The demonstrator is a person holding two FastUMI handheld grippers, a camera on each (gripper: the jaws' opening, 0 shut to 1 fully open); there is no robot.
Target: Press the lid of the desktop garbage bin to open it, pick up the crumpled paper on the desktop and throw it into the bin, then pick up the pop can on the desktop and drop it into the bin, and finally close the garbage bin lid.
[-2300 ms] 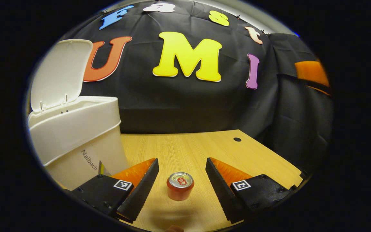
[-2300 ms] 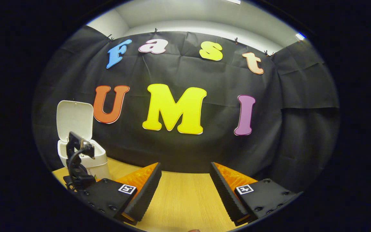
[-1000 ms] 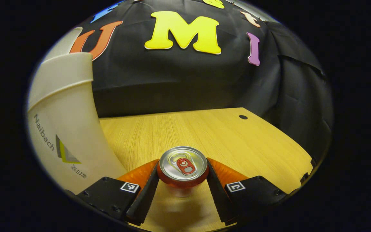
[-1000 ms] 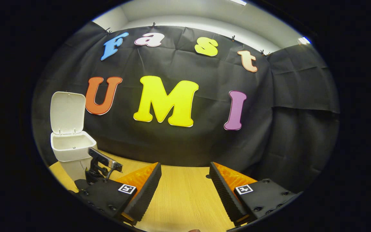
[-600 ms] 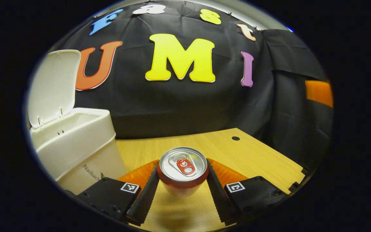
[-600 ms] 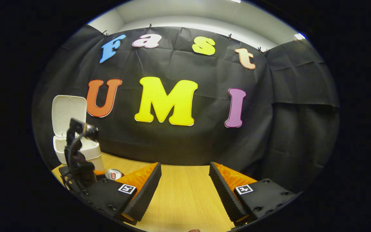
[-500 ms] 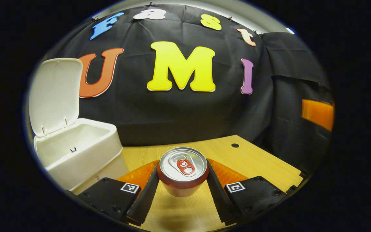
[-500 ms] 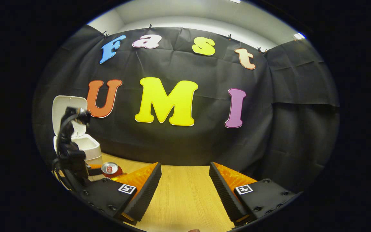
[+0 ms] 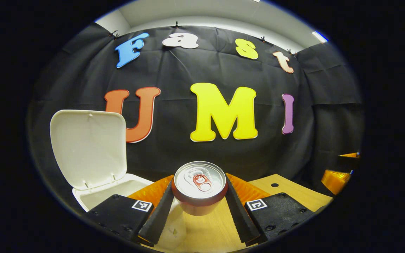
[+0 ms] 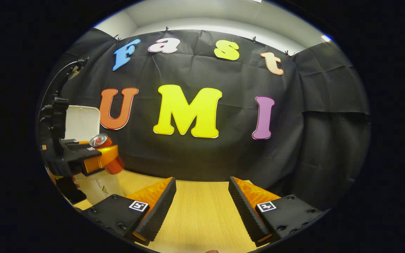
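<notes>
I have the pale wooden counter [image 10: 202,218] under both tools, with the white plastic desktop garbage bin [image 9: 118,188] as my landmark on it. In the left gripper view the bin sits low and to the left, its mouth open, and its white hinged lid [image 9: 88,147] stands upright behind the opening. In the right gripper view the bin's front wall [image 10: 100,188] shows at the far left of the counter, with the raised lid [image 10: 83,123] above it.

My left gripper [image 9: 199,207] has its fingers [image 9: 160,214] clamped on the red pop can with a silver top [image 9: 199,188], one finger on each side of the can's body. The can is upright and off the counter, just to the right of the bin's open mouth and above its rim level in that view. From the right gripper view I see the same left gripper [image 10: 93,156] farther off, holding the can [image 10: 105,154] tilted, in front of the lid and over the bin.

My right gripper [image 10: 202,207] hangs over bare counter well to the right of the bin, its fingers [image 10: 158,209] spread apart with nothing between them.
</notes>
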